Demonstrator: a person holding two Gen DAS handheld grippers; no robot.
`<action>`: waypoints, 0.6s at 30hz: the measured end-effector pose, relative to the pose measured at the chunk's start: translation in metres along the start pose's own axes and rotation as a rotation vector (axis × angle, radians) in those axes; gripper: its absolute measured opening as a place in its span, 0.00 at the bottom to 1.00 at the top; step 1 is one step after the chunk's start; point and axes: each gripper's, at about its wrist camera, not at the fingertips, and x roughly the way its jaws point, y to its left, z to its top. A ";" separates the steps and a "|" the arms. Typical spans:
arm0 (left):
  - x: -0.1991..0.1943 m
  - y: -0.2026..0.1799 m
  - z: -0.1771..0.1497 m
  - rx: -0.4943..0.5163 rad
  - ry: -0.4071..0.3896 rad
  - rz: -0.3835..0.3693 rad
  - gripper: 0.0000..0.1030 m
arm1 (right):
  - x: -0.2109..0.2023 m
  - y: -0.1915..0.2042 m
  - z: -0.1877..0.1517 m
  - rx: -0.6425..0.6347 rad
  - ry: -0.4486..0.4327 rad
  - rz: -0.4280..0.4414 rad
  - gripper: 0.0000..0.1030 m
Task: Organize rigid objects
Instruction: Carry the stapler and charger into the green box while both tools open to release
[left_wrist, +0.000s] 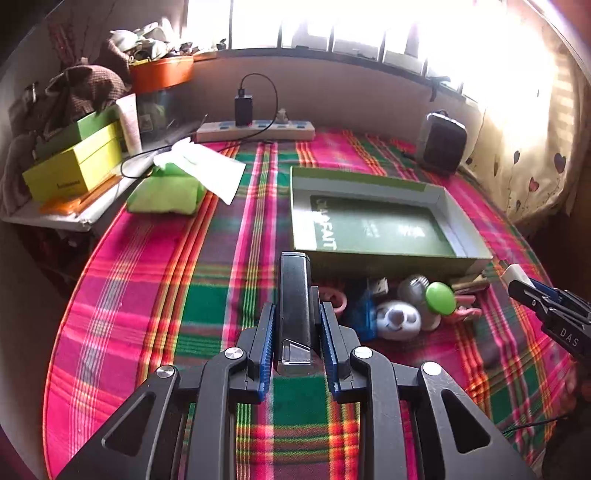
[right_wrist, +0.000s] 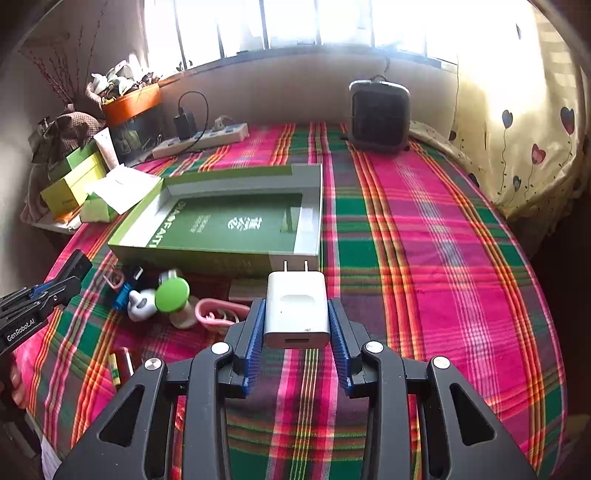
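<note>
My left gripper (left_wrist: 296, 314) is shut on a long black bar-shaped device (left_wrist: 293, 295) and holds it above the plaid cloth, just left of the green box (left_wrist: 373, 258). My right gripper (right_wrist: 296, 306) is shut on a white plug charger (right_wrist: 296, 308), prongs pointing forward, in front of the same open green box (right_wrist: 218, 254). A pile of small objects lies before the box: a green-capped item (left_wrist: 439, 297), a white rounded piece (left_wrist: 399, 319), a blue piece (left_wrist: 364, 314) and a pink clip (right_wrist: 218, 312).
A power strip (left_wrist: 255, 129) with a black adapter sits at the back. A black heater (right_wrist: 380, 116) stands at the back right. Yellow-green boxes (left_wrist: 74, 166) and a tissue pack (left_wrist: 170, 188) are at the left. A battery (right_wrist: 115, 369) lies near the front left.
</note>
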 end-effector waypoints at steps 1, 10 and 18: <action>0.001 -0.001 0.003 0.001 -0.001 -0.007 0.22 | 0.000 0.000 0.003 -0.002 -0.003 0.002 0.34; 0.025 -0.016 0.039 0.027 0.001 -0.073 0.22 | 0.017 0.003 0.036 -0.025 0.004 0.042 0.34; 0.059 -0.027 0.064 0.055 0.025 -0.094 0.22 | 0.052 0.002 0.056 -0.042 0.049 0.071 0.34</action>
